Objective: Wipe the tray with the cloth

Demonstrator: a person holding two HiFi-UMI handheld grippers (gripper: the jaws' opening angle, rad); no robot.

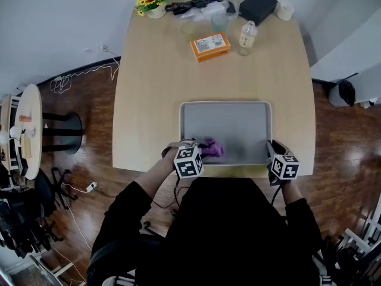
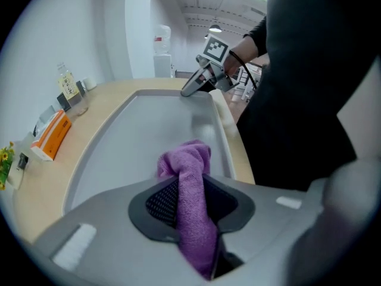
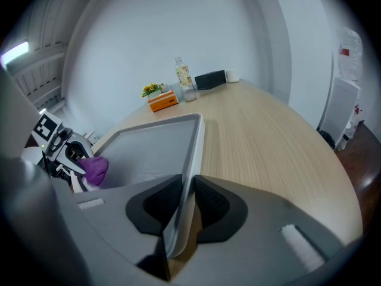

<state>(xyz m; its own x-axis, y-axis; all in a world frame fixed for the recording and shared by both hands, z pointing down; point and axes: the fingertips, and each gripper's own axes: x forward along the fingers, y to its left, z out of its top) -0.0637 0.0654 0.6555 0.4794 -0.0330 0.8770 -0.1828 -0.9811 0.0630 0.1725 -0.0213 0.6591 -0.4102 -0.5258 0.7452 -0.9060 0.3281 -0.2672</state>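
Tray (image 1: pixel 226 104) sits at the near edge of the counter (image 1: pixel 149 88), straight in front of the person, and both claws are at its near side. The left claw (image 1: pixel 201 150) is closed tight on the purple cloth (image 1: pixel 213 148), which is pinched between the pads with a bunched end sticking out ahead and resting on the tray floor close to the near left corner. The right claw (image 1: pixel 269 149) is clamped on the tray's rim at the near right corner, apparently to steady it. I judge the wiping to be under way rather than finished: the cloth is down on the surface with the tray braced. The grey floor looks uniform, with no marks or wet streaks to show which parts are done, so the stretch toward the tray's far edge and right side may be left to cover. Beyond the tray, well apart from it along the counter's far edge, stand an orange box (image 1: pixel 210 46), a small bottle (image 1: pixel 246 37), a black box (image 1: pixel 258 6) and a pot of yellow flowers (image 1: pixel 152 1).
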